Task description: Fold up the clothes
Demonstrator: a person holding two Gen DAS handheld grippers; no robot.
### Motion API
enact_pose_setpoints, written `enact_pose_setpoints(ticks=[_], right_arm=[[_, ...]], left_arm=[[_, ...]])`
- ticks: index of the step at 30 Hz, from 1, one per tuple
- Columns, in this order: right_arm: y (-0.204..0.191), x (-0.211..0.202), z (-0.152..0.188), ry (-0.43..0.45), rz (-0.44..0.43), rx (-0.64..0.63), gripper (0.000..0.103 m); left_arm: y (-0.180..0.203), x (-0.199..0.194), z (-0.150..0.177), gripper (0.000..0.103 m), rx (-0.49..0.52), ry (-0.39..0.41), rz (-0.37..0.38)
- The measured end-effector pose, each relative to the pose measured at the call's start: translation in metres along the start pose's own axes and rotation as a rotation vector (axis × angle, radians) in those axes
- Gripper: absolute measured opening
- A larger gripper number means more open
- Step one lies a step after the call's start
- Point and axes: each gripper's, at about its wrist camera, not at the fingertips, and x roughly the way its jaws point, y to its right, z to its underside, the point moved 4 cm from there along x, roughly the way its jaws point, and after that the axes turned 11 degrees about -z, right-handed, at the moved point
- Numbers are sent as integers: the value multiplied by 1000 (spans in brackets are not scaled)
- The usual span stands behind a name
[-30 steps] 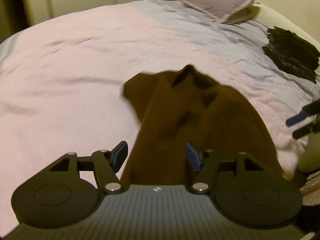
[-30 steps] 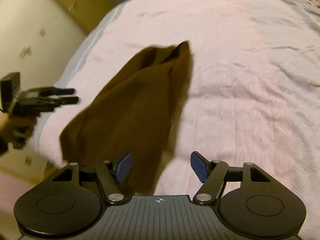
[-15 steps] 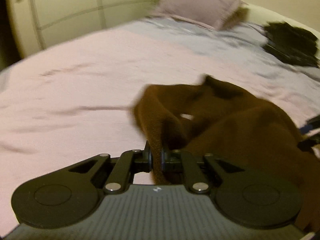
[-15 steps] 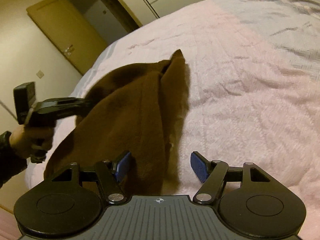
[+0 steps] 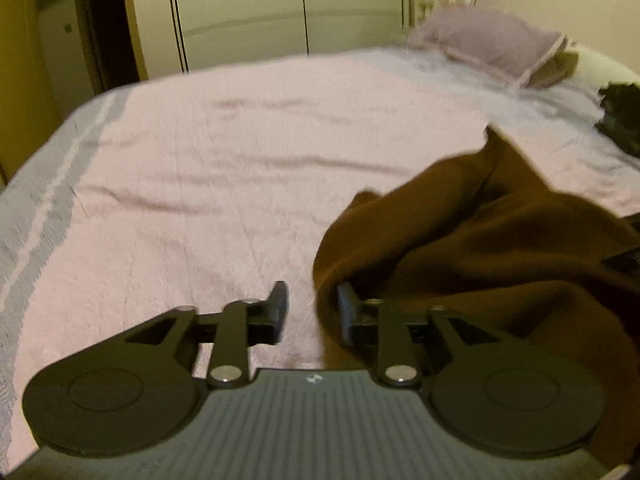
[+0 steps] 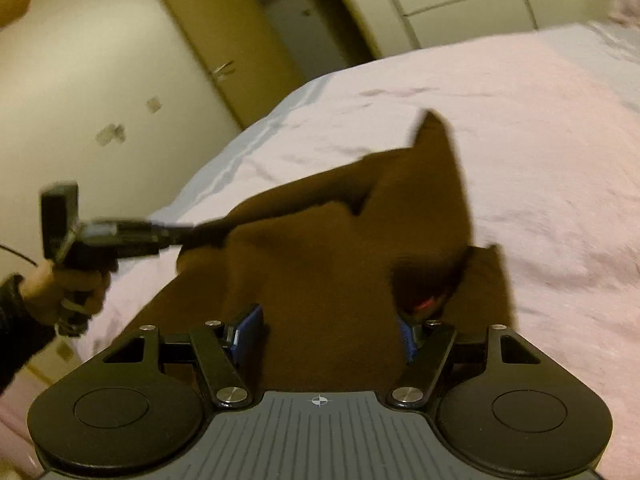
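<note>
Left wrist view: brown garment (image 5: 492, 248) lies bunched on the pink bed (image 5: 224, 168), toward its near right part, one rolled edge reaching the left hand-held gripper (image 5: 310, 308). Its jaws have just been opening and stand parted; the cloth edge touches only the right finger, so nothing is pinched, likely a let-go to regrip. A pillow (image 5: 488, 40) and dark clothes (image 5: 620, 116) lie far off.

Right wrist view: right hand-held gripper (image 6: 328, 336) is spread wide, with the garment (image 6: 320, 272) lying between its fingers but not squeezed, probably poised to take hold for a fold. The left hand (image 6: 68, 284) reaches the cloth's far edge.
</note>
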Motion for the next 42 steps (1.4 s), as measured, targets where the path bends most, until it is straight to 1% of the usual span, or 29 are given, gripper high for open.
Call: enact_pose_setpoints(ticks=[1, 2, 4, 6, 7, 9, 10, 12, 13, 16, 17, 18, 19, 20, 22, 25, 26, 27, 29, 31, 33, 35, 36, 37, 38, 39, 40, 41, 42], right_arm=[[-6, -1, 1, 14, -10, -9, 69], [-12, -4, 4, 29, -25, -13, 69], [-32, -9, 12, 37, -41, -38, 69], [-59, -8, 24, 13, -29, -126, 69], [-72, -6, 32, -1, -21, -181, 69], [-96, 0, 48, -24, -3, -272, 69], [-105, 4, 56, -28, 8, -294, 69], [-126, 11, 74, -32, 34, -365, 69], [-134, 14, 83, -34, 44, -405, 69], [-147, 12, 108, -38, 54, -457, 69], [-145, 7, 114, -39, 52, -455, 69], [-141, -1, 119, -37, 51, -446, 69], [-134, -10, 121, -34, 48, -430, 69], [-126, -21, 120, -20, 44, -401, 69], [-109, -46, 118, 22, 38, -328, 69], [-79, -79, 102, 122, 59, -245, 69], [-67, -85, 93, 150, 75, -227, 69], [-54, -88, 82, 175, 90, -210, 69], [-28, -87, 58, 218, 109, -162, 70], [-3, -77, 36, 254, 102, -98, 70], [18, -55, 15, 271, 79, -37, 72], [39, -29, 5, 226, 61, 23, 74], [45, -13, 3, 188, 61, 42, 74], [51, 1, 4, 147, 64, 51, 74], [59, 15, 4, 101, 74, 58, 74], [62, 24, 6, 70, 77, 64, 74], [62, 29, 10, 51, 74, 69, 74], [61, 36, 13, 35, 57, 74, 74], [59, 40, 18, 23, 32, 73, 74]], left_arm=[[4, -9, -2, 42, -6, 29, 10], [9, -18, -5, 43, -13, 53, 24], [24, -34, -8, 52, -36, 60, 85], [39, -50, -12, 58, -54, 66, 146], [51, -56, -14, 65, -45, 61, 178], [75, -65, -18, 71, -30, 41, 243], [88, -68, -20, 79, -22, 25, 275], [117, -73, -19, 82, 16, -16, 331], [127, -68, -20, 82, 49, -34, 340], [164, -55, -7, 81, 202, -107, 270], [175, -51, -3, 79, 251, -126, 245], [180, -47, 0, 58, 291, -127, 219], [183, -45, 3, 24, 320, -130, 197], [175, -47, -1, 13, 293, -133, 194], [146, -63, -10, 11, 200, -103, 176], [83, -97, -16, 8, 108, -36, 103], [57, -104, -12, 6, 82, -29, 71], [31, -110, -7, 0, 54, -25, 39], [-21, -119, 8, 0, -10, -44, -35], [-63, -120, 28, 0, -85, -89, -26], [-90, -120, 42, 1, -137, -117, -39], [-108, -121, 51, 3, -148, -127, -44], [-109, -120, 52, 11, -147, -123, -33], [-107, -117, 51, 24, -149, -118, -8], [-101, -112, 47, 32, -152, -113, 22], [-94, -107, 42, 45, -152, -107, 50], [-87, -100, 38, 52, -146, -100, 72], [-79, -91, 31, 55, -137, -95, 94], [-70, -81, 23, 63, -128, -90, 116]])
